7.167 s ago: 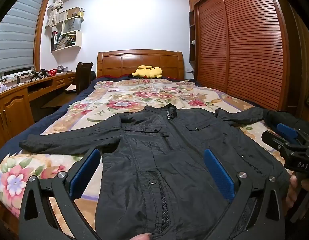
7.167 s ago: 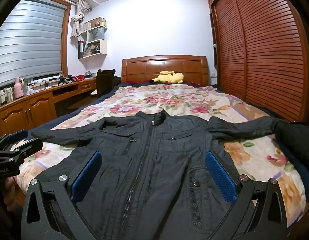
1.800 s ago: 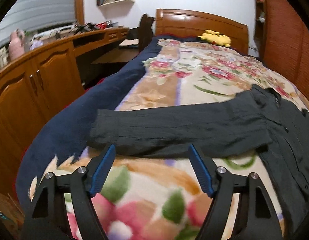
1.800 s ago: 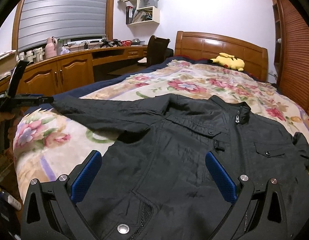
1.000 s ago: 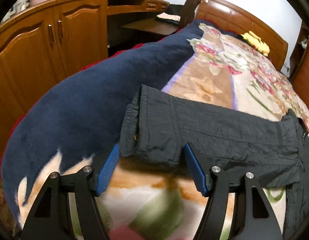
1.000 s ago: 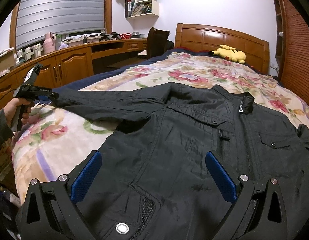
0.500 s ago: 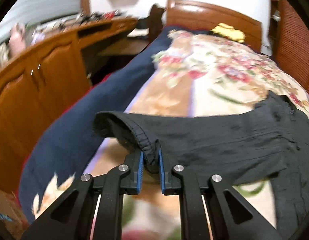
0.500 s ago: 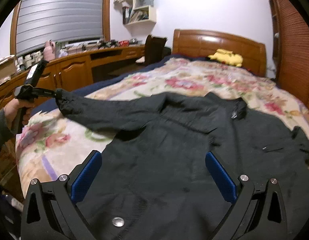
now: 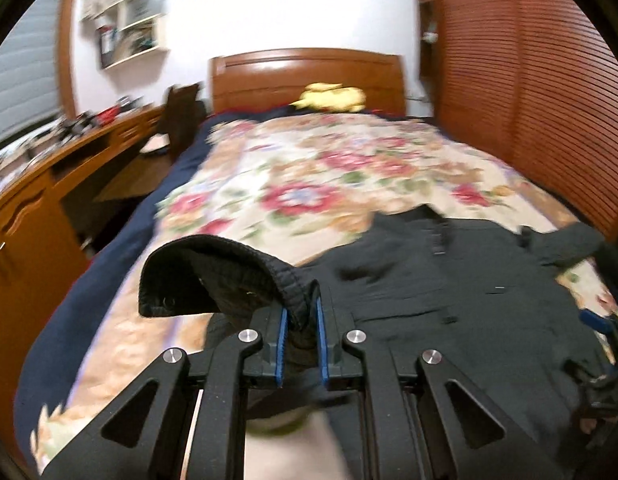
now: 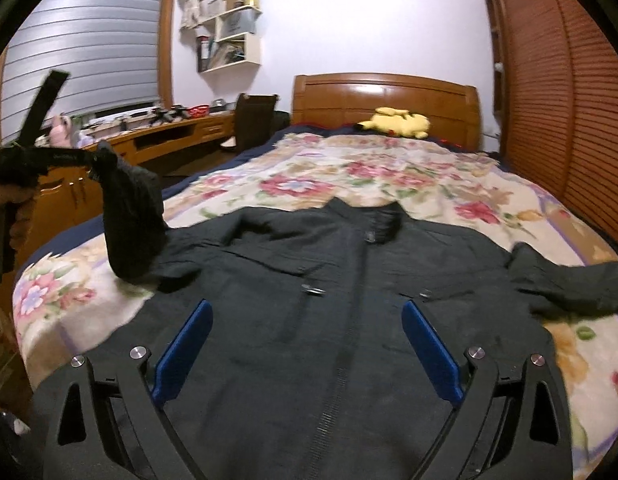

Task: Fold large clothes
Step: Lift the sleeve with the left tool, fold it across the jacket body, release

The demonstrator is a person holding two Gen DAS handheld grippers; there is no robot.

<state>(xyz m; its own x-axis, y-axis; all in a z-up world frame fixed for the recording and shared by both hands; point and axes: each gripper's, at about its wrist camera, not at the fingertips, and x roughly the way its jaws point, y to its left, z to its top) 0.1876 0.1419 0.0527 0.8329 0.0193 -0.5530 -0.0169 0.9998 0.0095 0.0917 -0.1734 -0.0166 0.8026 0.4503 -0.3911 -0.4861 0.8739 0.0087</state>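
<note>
A large black jacket lies front up on the floral bed, zipper down its middle; it also shows in the left wrist view. My left gripper is shut on the cuff of the jacket's sleeve and holds it up off the bed. In the right wrist view that sleeve stands up at the left under the left gripper. My right gripper is open and empty above the jacket's lower front. The other sleeve lies flat at the right.
The floral bedspread covers the bed, with a yellow plush toy by the wooden headboard. A wooden desk and cabinets run along the left, with a chair. Slatted wardrobe doors stand at the right.
My left gripper closed on the sleeve cuff, then lifted it and swung it toward the jacket body. The right gripper stayed open, now shifted over the jacket's middle.
</note>
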